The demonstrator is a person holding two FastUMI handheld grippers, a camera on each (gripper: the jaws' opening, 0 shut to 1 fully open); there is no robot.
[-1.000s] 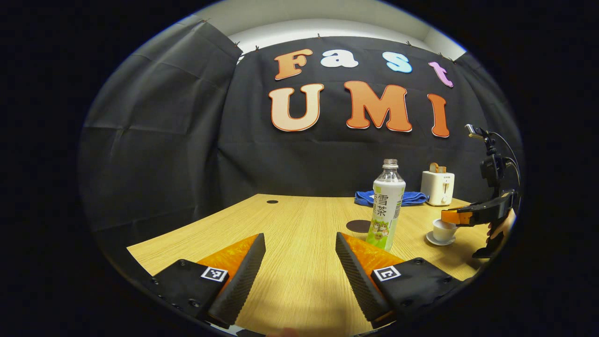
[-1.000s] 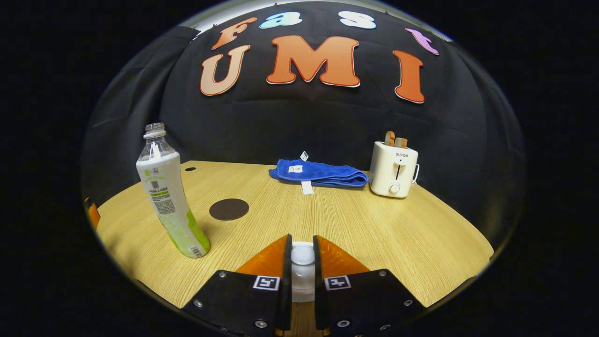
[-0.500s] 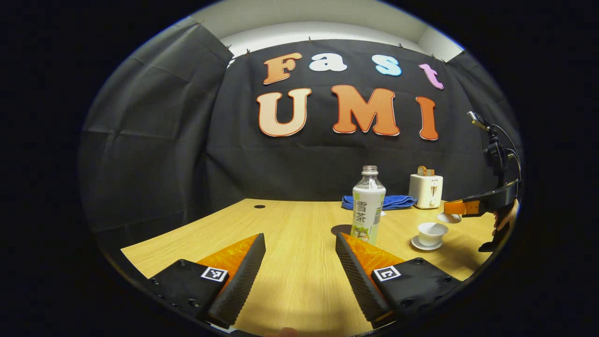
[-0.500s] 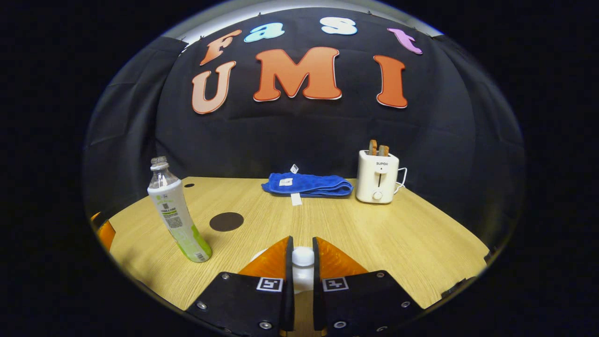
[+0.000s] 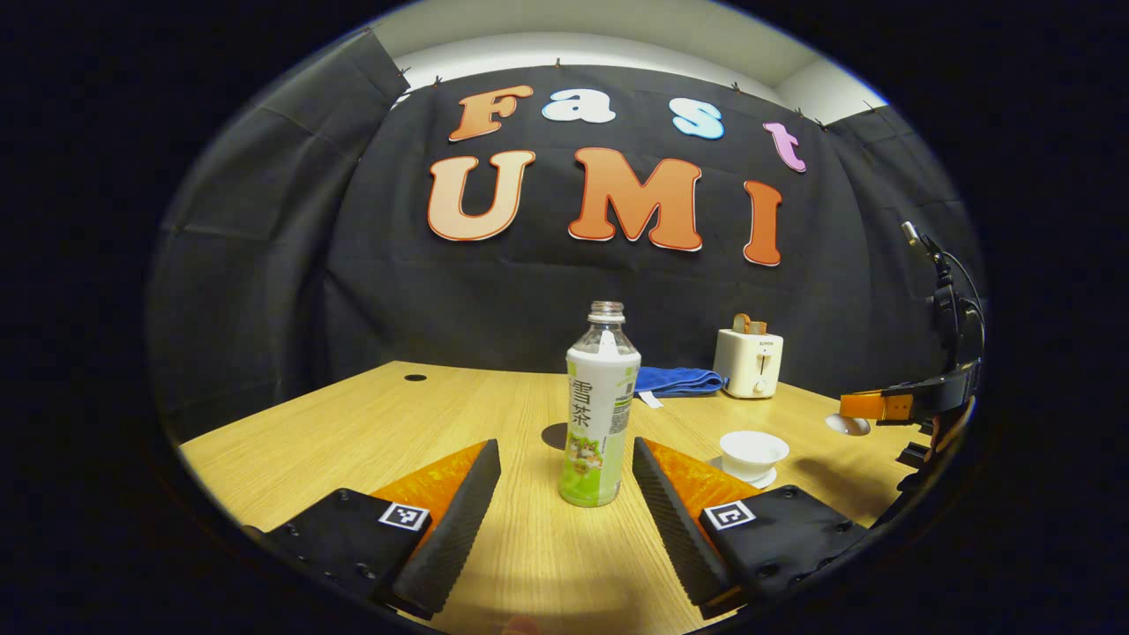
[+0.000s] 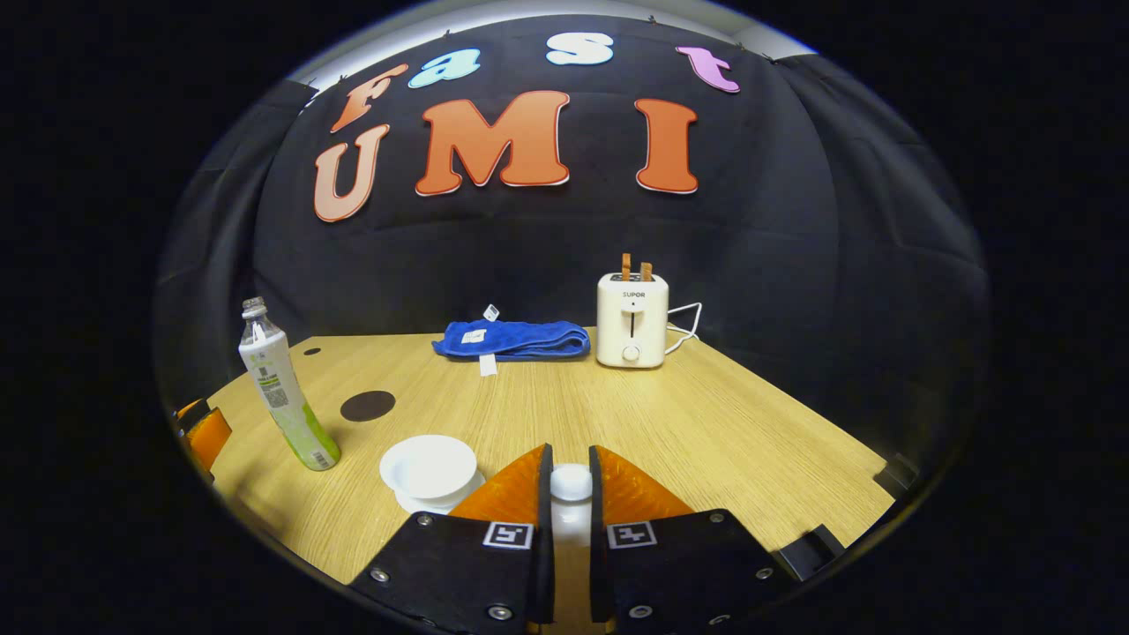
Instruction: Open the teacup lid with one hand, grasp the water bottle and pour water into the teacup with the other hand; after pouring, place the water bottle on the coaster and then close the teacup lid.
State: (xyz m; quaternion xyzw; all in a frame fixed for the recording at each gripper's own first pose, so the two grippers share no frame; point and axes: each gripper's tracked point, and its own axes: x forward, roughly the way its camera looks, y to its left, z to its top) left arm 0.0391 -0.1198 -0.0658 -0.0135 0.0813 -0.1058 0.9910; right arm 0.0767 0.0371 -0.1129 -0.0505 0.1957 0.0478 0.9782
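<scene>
While the right gripper (image 6: 569,485) has its jaws pinched on the knob of the teacup lid (image 6: 571,482), the lid is held clear of the teacup (image 6: 429,465), which stands open on its saucer (image 6: 423,504) just left of those jaws. The same lid (image 5: 848,425) shows in the left gripper view, beneath the far gripper's tips, above the table (image 5: 370,423) and to the right of the cup (image 5: 752,451). The left gripper (image 5: 564,472) has its jaws spread wide, touching nothing. The water bottle (image 5: 600,414) stands upright and uncapped just ahead of them, in line with the gap. The dark coaster (image 6: 368,405) lies beyond the bottle (image 6: 280,397). A blue cloth (image 6: 513,339) and a toaster (image 6: 631,319) sit well ahead of the right jaws, at the far edge.
</scene>
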